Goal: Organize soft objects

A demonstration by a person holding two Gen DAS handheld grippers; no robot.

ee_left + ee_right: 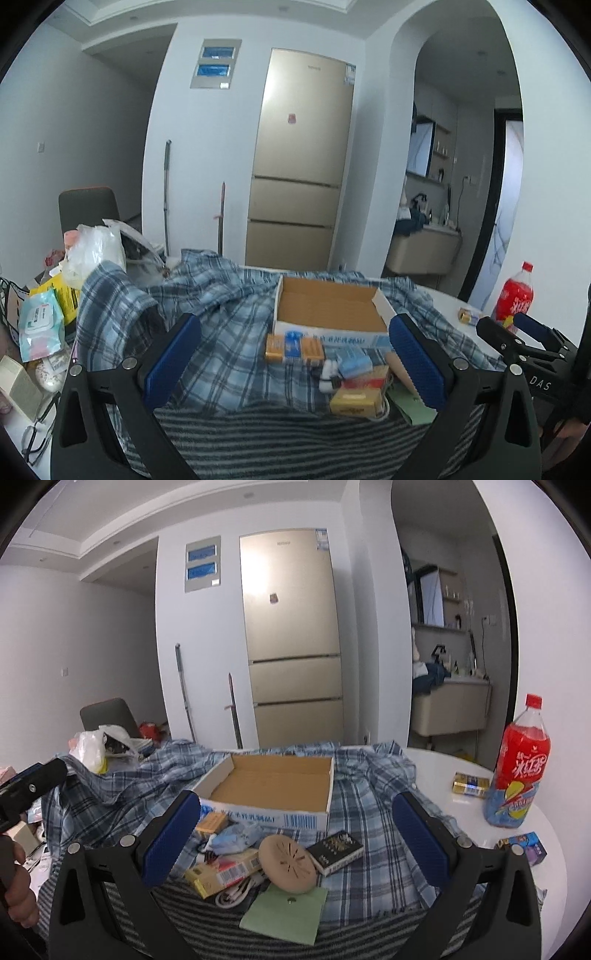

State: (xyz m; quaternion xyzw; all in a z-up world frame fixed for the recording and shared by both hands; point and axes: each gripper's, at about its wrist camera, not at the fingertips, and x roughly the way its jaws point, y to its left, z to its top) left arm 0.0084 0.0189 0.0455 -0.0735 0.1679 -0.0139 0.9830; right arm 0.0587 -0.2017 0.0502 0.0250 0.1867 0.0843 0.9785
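Two tongs, both level above the surface, I see spread wide and empty: left tongs (295,363), right tongs (297,836). Plaid shirt (221,295) lies crumpled over the white surface (461,812), under an open cardboard box (273,786). Striped cloth (258,435) lies nearest me.

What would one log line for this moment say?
left tool: open | right tool: open | cardboard box: empty, on plaid shirt | nothing held
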